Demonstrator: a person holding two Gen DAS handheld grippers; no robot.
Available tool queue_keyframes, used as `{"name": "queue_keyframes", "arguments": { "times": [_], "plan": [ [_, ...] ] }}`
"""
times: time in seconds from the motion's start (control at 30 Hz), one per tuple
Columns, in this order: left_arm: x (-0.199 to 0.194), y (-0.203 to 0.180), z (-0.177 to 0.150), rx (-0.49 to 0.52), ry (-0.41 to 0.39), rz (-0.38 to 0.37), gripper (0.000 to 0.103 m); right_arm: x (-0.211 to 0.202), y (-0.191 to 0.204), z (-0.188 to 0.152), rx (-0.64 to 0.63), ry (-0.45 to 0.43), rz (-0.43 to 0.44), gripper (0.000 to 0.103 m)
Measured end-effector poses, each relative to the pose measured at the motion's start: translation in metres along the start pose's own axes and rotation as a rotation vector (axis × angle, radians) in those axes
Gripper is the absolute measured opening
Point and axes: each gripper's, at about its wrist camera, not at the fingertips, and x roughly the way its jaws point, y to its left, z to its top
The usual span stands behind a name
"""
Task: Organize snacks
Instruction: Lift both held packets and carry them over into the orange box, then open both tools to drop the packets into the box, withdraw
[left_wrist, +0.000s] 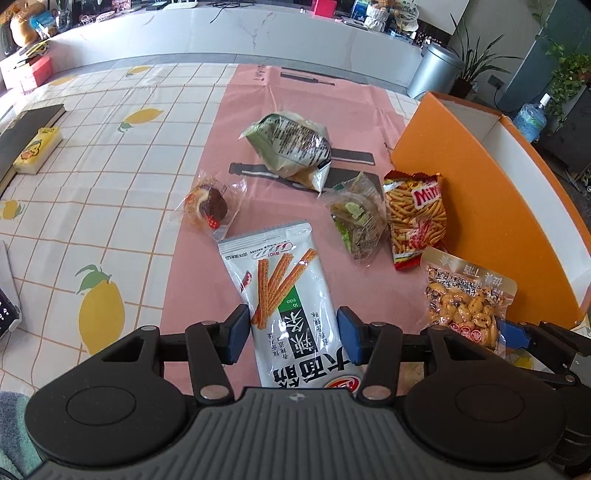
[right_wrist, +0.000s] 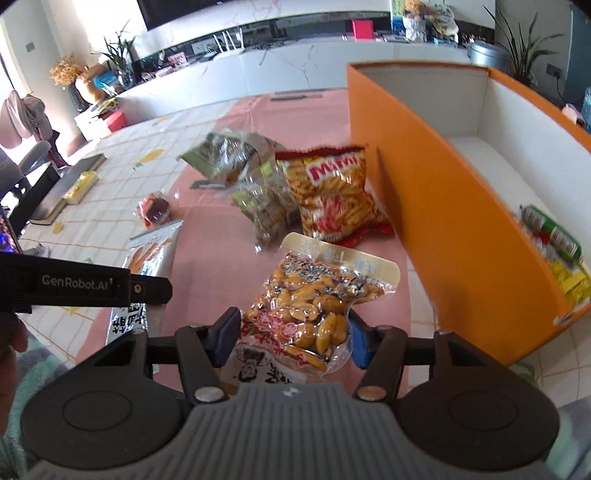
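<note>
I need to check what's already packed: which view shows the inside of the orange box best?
The right wrist view: it looks over the wall into the orange box, showing its white floor and a green-and-yellow packet in the near corner. The left wrist view shows only the outer wall and rim.

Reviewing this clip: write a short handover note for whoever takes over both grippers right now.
Left gripper: shut on the white spicy-stick snack bag.
Right gripper: shut on the clear peanut pouch.
Orange cardboard box stands at right; a green-and-yellow packet is already inside.
Left on the pink mat: red shrimp-stick bag, clear green-label packet, green crumpled bag, wrapped chocolate cake.
Next: box both held items, then the rest.
</note>
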Motion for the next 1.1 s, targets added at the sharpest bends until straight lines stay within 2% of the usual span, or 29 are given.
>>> {"name": "queue_keyframes", "arguments": {
  "times": [0.27, 0.47, 0.7, 0.97, 1.03, 1.07, 1.1],
  "plan": [
    [-0.039, -0.039, 0.025, 0.066, -0.089, -0.083, 0.058, -0.048, -0.014, 0.033, -0.097, -0.08, 0.047, 0.057],
    [-0.051, -0.086, 0.048, 0.153, -0.125, -0.171, 0.058, -0.077, -0.05, 0.058, -0.141, -0.105, 0.032, 0.057],
    [-0.037, -0.141, 0.081, 0.259, -0.11, -0.261, 0.058, -0.089, -0.11, 0.083, -0.161, -0.078, -0.013, 0.057],
    [0.003, -0.2, 0.118, 0.363, -0.048, -0.277, 0.058, -0.063, -0.164, 0.109, -0.224, -0.003, -0.033, 0.057],
    [0.018, -0.213, 0.125, 0.387, -0.017, -0.268, 0.058, -0.05, -0.173, 0.116, -0.255, 0.022, -0.053, 0.031],
    [0.027, -0.218, 0.127, 0.402, -0.001, -0.256, 0.058, -0.042, -0.177, 0.12, -0.265, 0.046, -0.048, 0.023],
    [0.035, -0.223, 0.129, 0.417, 0.014, -0.239, 0.058, -0.036, -0.181, 0.123, -0.268, 0.058, -0.046, 0.022]
  ]
}}
